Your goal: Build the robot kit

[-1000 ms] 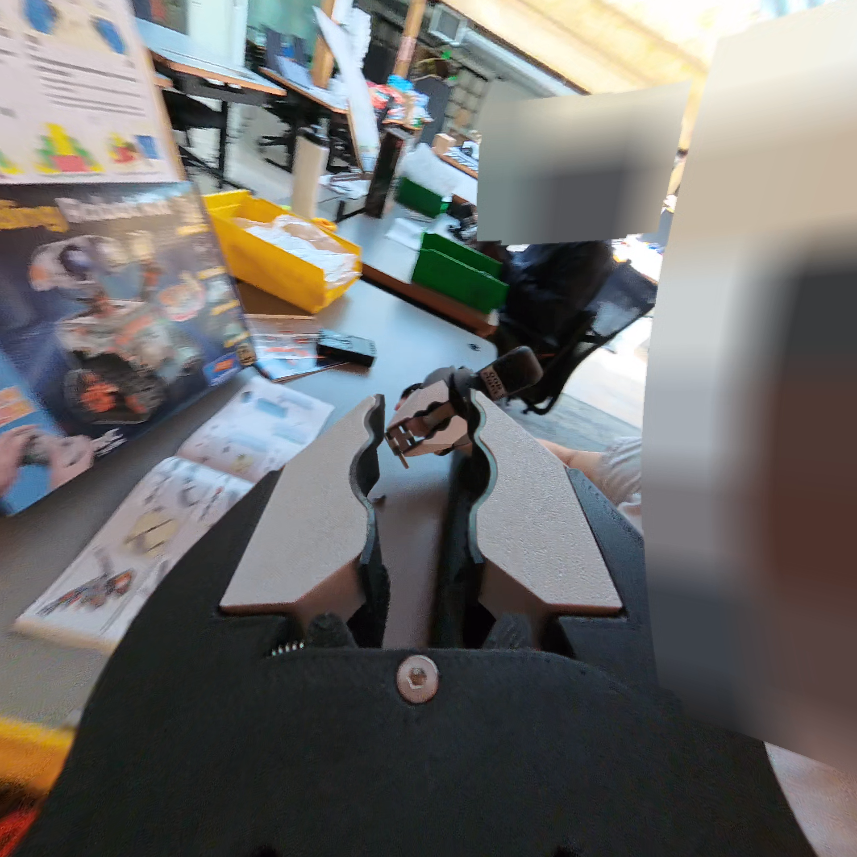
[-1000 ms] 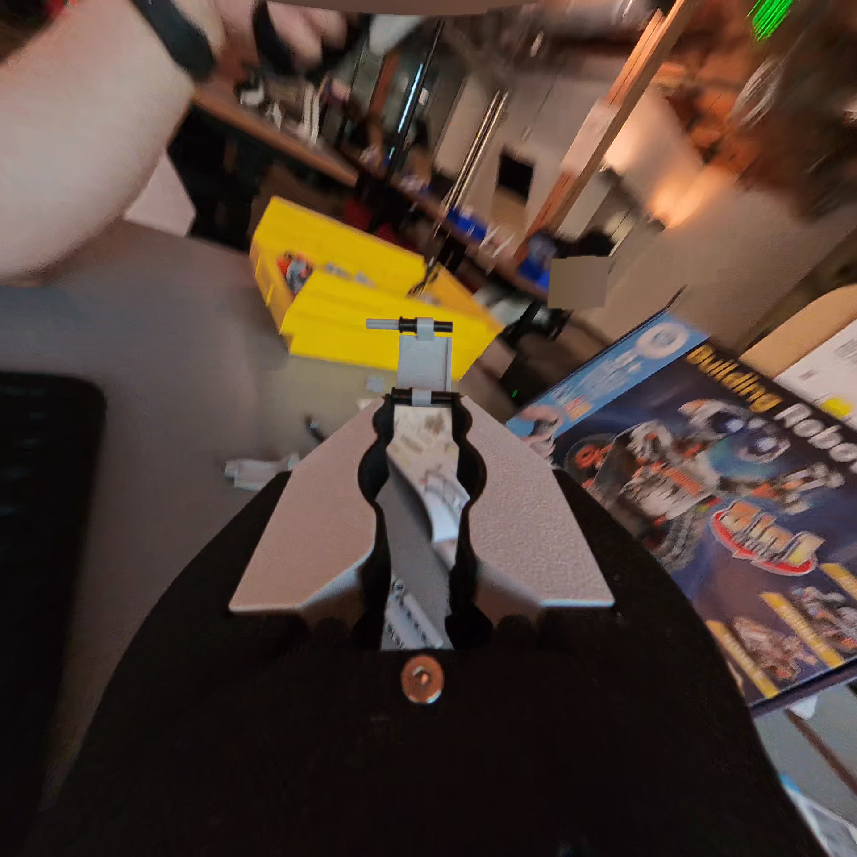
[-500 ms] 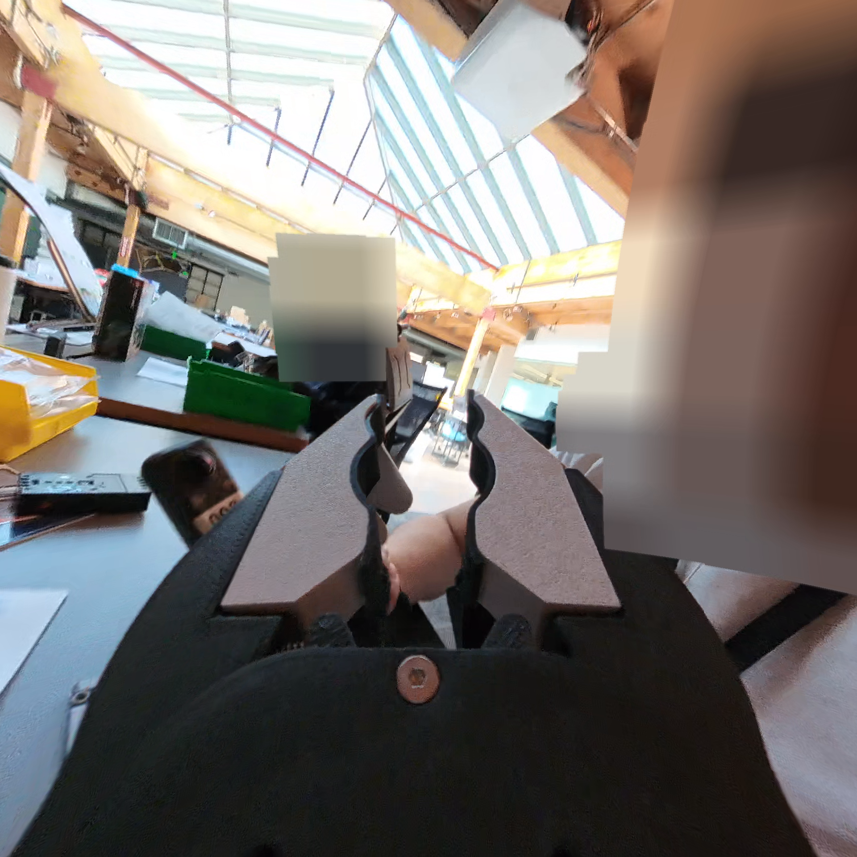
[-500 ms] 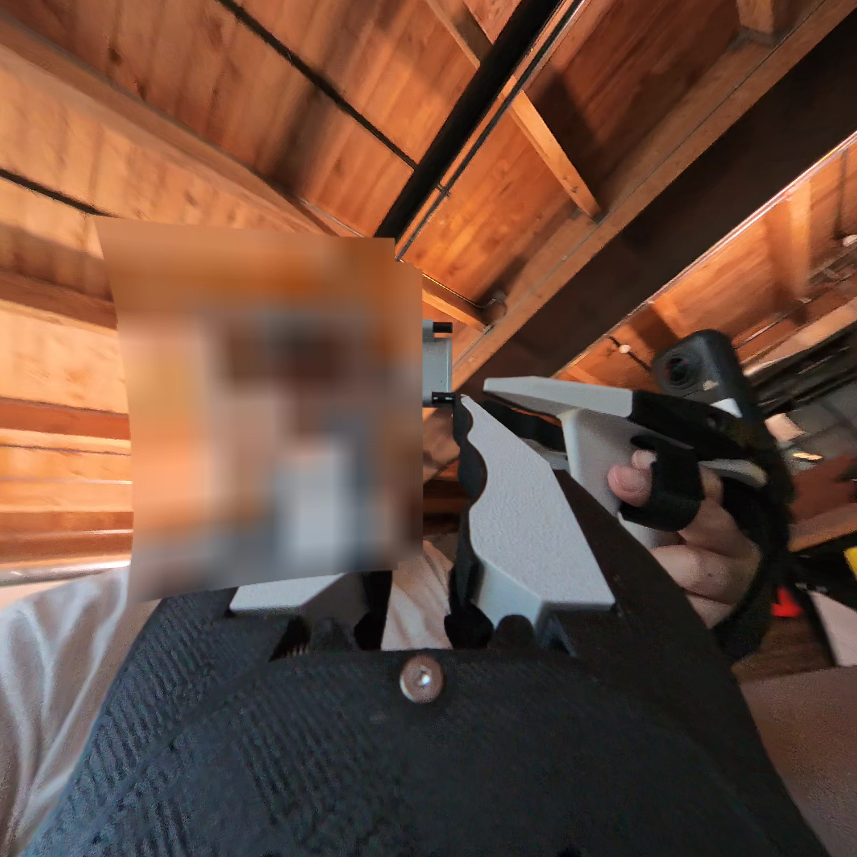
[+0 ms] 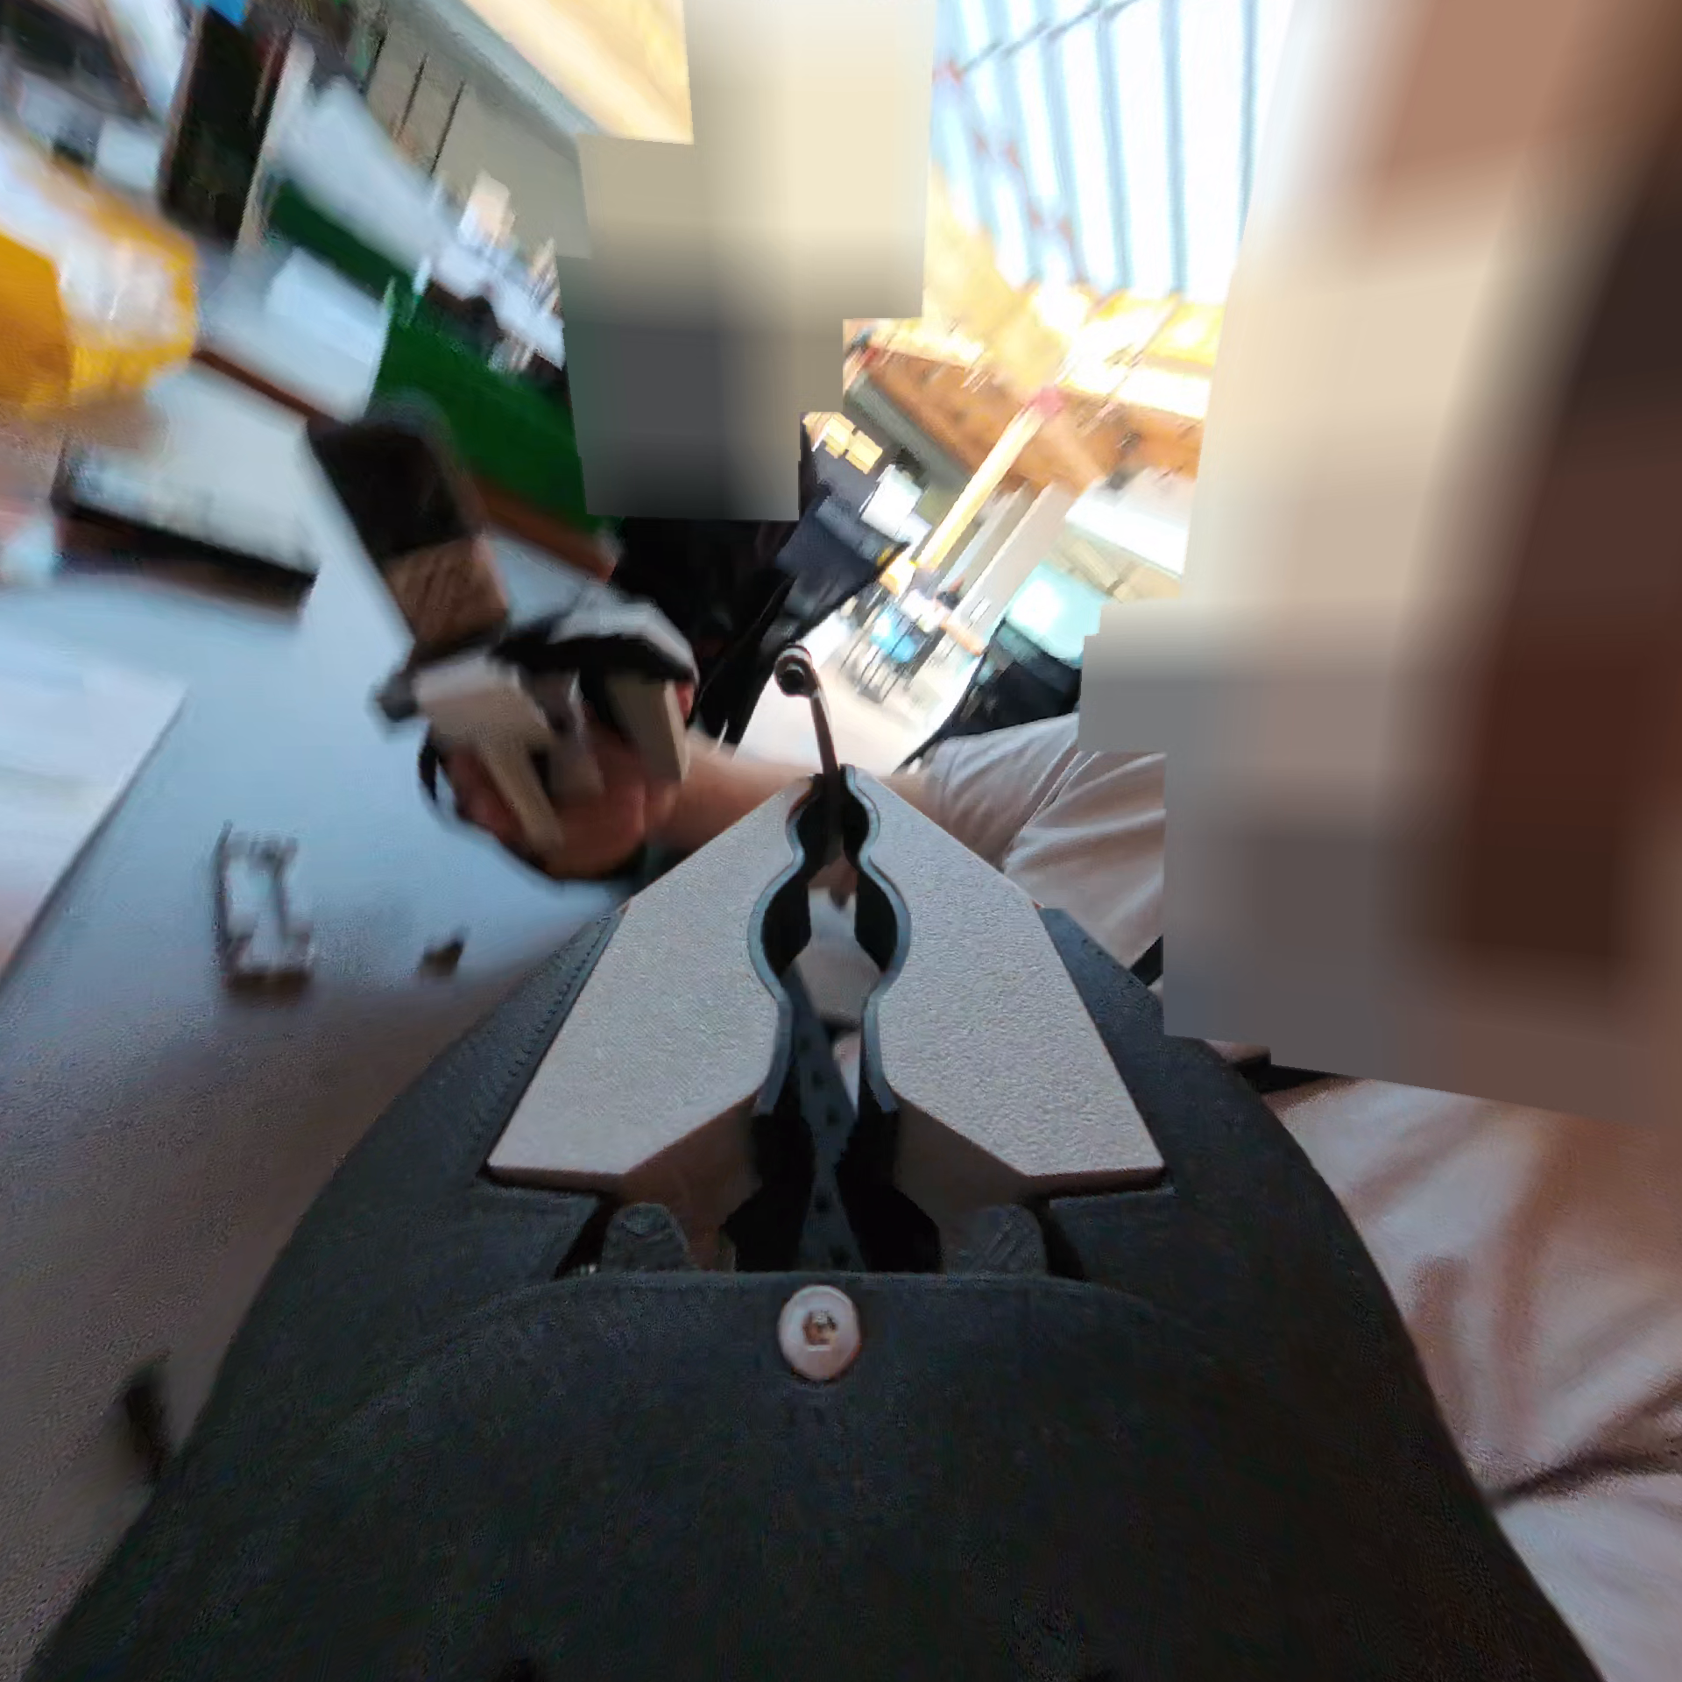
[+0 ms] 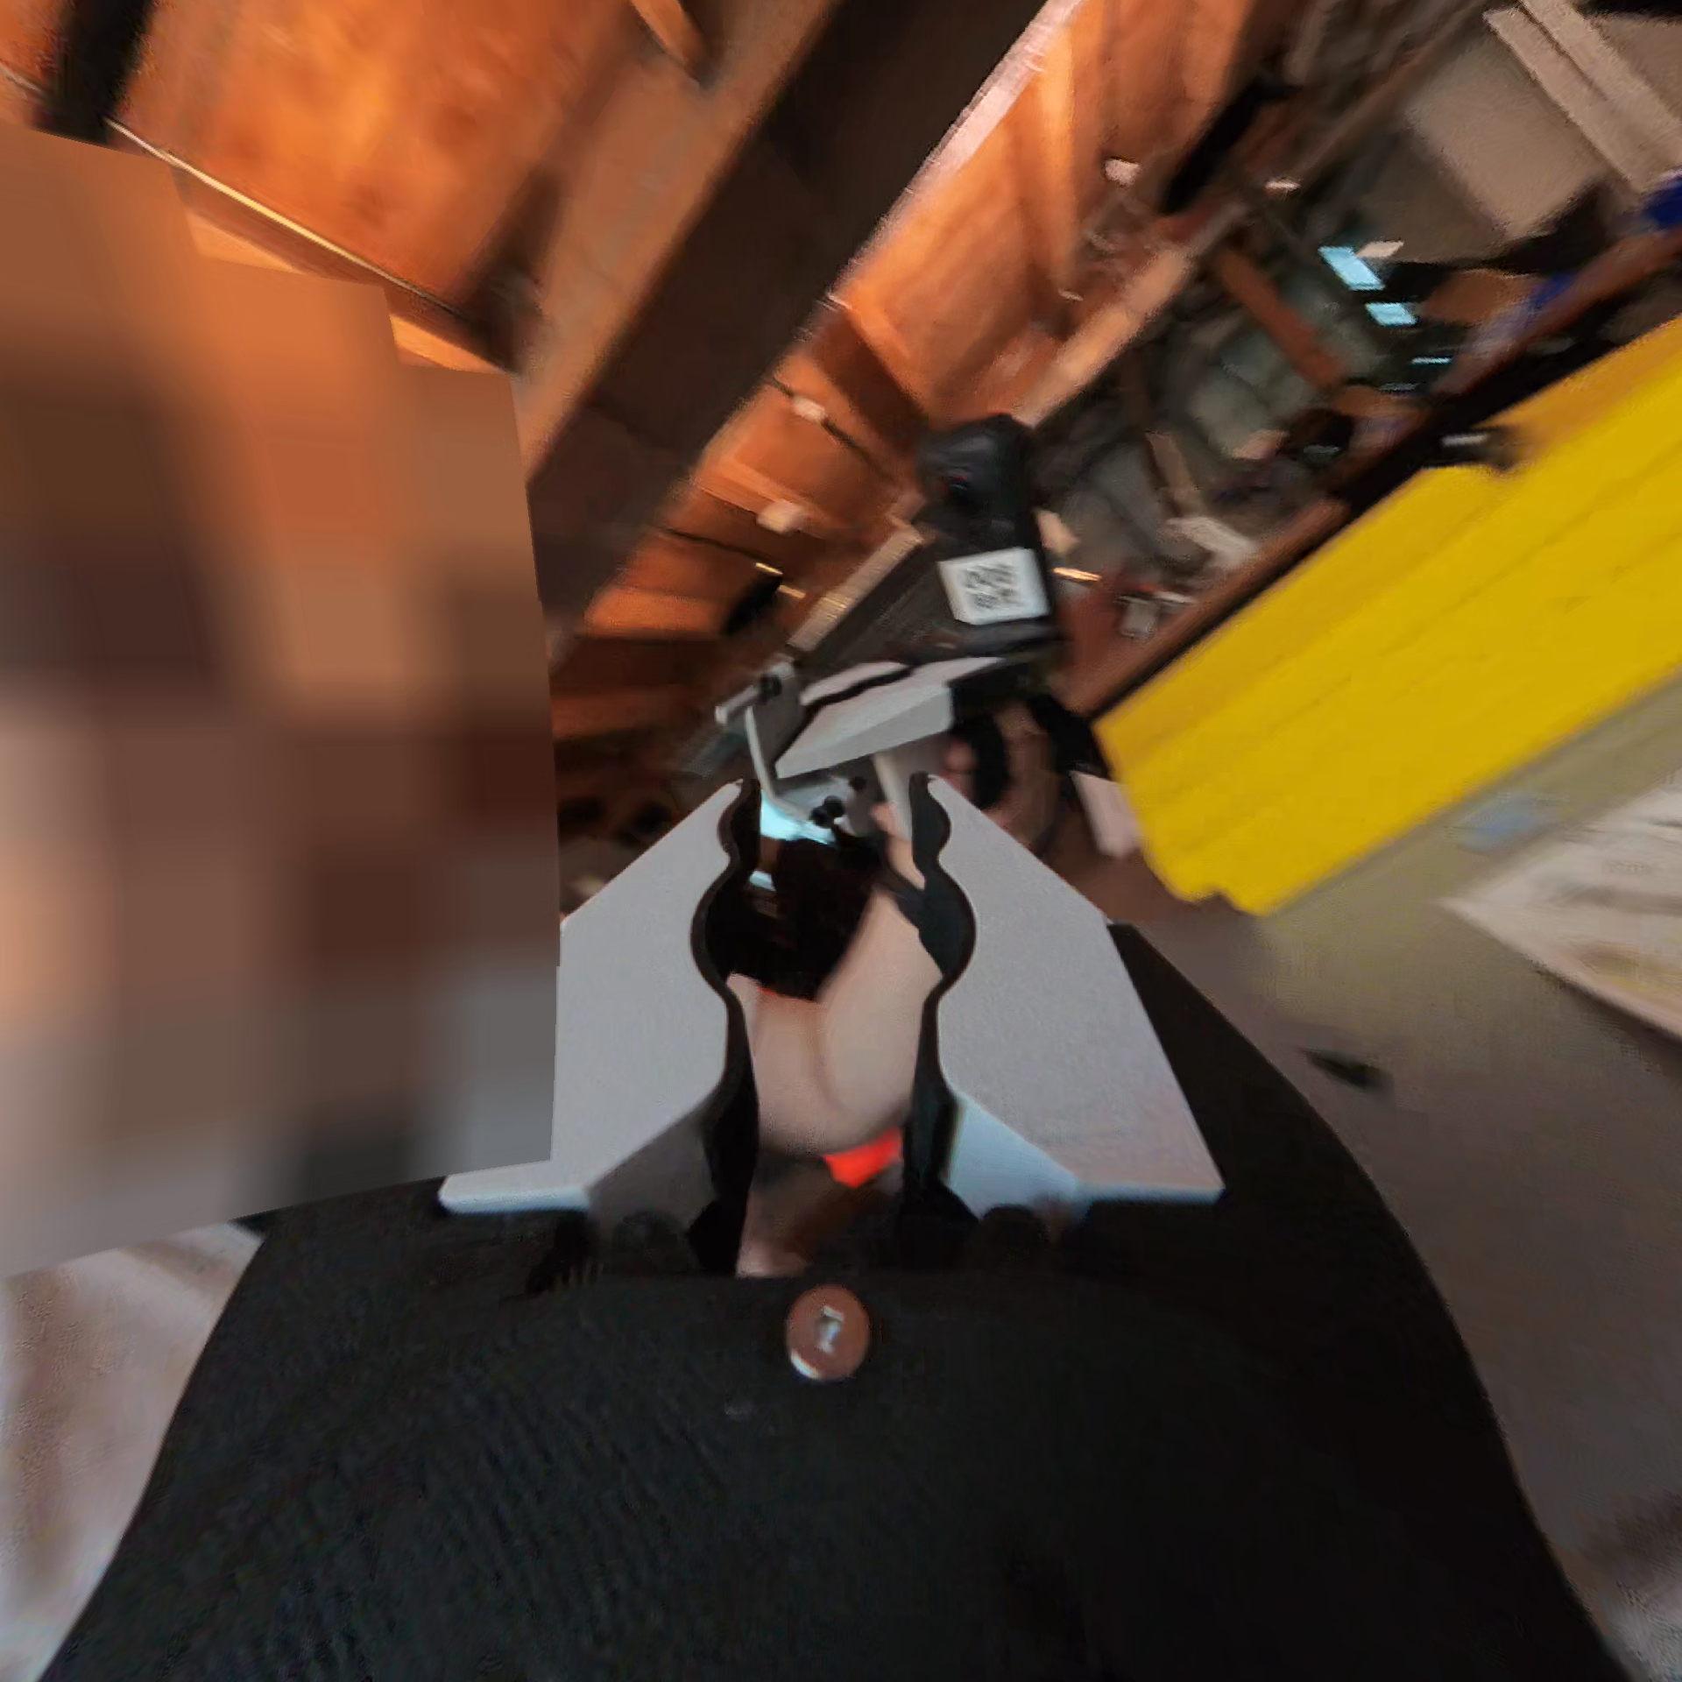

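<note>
Pinching a dark perforated strip [image 5: 824, 1088], left gripper [image 5: 835, 790] — right gripper [image 6: 826, 794] spread, holding nothing.

The left gripper [image 5: 833, 783] has its two fingers pressed close together at the tips — only a thin gap shows lower down. It points up toward 12 o'clock. The right gripper [image 6: 830, 792] has its fingers spread apart, with a wide gap between them. In the left wrist view the right gripper sits off at 10 o'clock, blurry, with a hand [image 5: 582, 810] wrapped around it.
</note>
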